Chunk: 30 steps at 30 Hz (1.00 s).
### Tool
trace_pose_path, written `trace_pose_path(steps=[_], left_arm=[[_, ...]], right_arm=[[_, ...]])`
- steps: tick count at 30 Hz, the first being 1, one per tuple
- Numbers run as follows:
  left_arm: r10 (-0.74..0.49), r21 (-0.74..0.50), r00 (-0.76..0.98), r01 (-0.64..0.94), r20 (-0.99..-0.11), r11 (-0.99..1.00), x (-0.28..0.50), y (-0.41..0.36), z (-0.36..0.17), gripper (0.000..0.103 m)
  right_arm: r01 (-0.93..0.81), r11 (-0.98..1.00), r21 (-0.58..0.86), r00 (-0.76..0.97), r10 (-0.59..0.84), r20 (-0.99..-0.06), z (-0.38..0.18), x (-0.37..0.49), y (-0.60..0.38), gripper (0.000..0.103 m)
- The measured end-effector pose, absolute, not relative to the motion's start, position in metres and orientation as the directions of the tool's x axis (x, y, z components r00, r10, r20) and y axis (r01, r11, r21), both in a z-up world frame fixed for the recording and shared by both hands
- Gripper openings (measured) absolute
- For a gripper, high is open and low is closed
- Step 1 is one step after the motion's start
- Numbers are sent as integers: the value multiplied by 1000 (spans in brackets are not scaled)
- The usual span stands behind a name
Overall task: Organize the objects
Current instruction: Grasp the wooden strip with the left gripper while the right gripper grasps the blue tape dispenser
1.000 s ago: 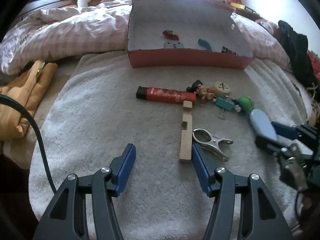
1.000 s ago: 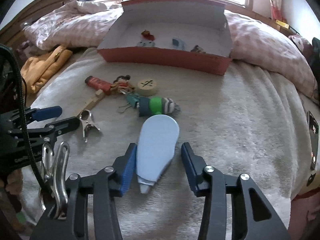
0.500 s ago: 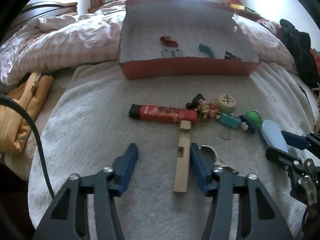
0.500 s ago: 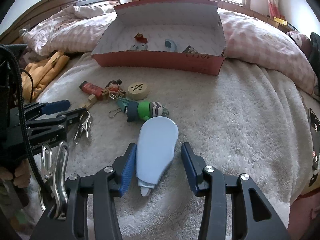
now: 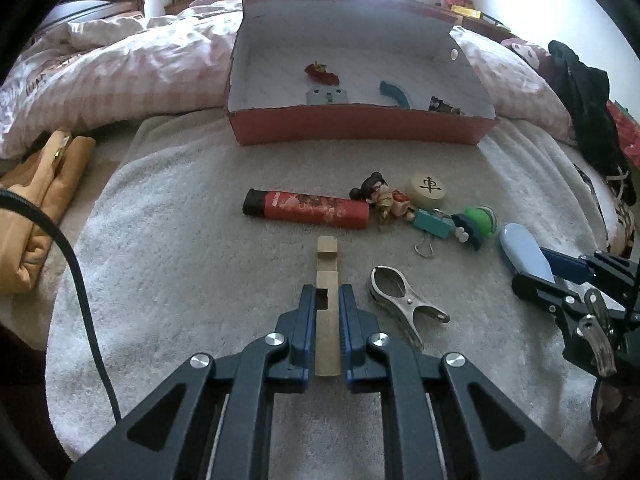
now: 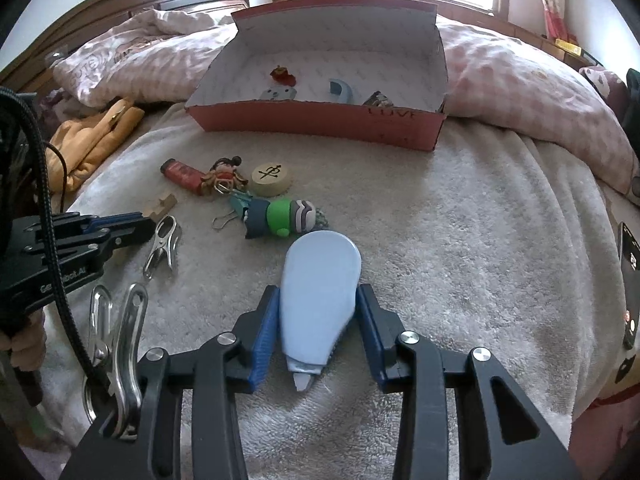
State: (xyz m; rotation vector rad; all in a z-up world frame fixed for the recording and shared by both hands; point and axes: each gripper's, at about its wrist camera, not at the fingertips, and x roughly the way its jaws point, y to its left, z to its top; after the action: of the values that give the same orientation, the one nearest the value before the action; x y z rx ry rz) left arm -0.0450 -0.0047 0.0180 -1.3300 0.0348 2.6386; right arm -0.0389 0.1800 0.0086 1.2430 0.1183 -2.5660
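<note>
Left wrist view, from left to right: mustard-yellow cloth bag (image 5: 38, 216) slumped at the edge of the fluffy grey-white towel (image 5: 180, 272); glossy red lighter (image 5: 306, 209) with black cap lying flat; notched pale wooden block (image 5: 327, 308) pinched between the blue-padded fingers of the left gripper (image 5: 326, 298), jaws nearly together and pressed to its sides, block resting on the towel; shiny metal spring clamp (image 5: 404, 302) just beside; small painted doll (image 5: 382, 196), round wooden chess piece (image 5: 429, 188), teal binder clip (image 5: 431, 224) and green-and-navy rubber figure (image 5: 478, 222) clustered near the lighter. Beyond, shallow cardboard box (image 5: 360, 128), red outside, white inside, holding a few small trinkets.

Right wrist view, again left to right: same clamp (image 6: 162, 246) and clutter on the towel, then smooth light-blue teardrop-shaped plastic case (image 6: 318, 300) lying flat, narrow tip pointing at the camera, right gripper (image 6: 318, 300) half open around it, left pad touching its side, right pad close alongside; contact on that side hard to tell. Pink checked quilt (image 6: 520, 80) bunched behind the box (image 6: 320, 122).
</note>
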Motion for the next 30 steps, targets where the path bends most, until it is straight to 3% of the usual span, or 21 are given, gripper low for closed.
trace_pose_path(steps=[14,26,30], left_arm=[[153,-46,-578,-195,-801,-980,-47,-3,18,12],[172,-54,-575,-217,-800,-975,-48,-3,17,14],[193,-79,-570,-219,-799,-972,-50,-5,17,18]], right_arm=[[318,-946,68,-583,-251,-772,7,-38,178,49],[313,-947,71,-587,-252,-769,7,-35,178,48],[315,-947,67,-588,-250,-769,7,-35,178,48]])
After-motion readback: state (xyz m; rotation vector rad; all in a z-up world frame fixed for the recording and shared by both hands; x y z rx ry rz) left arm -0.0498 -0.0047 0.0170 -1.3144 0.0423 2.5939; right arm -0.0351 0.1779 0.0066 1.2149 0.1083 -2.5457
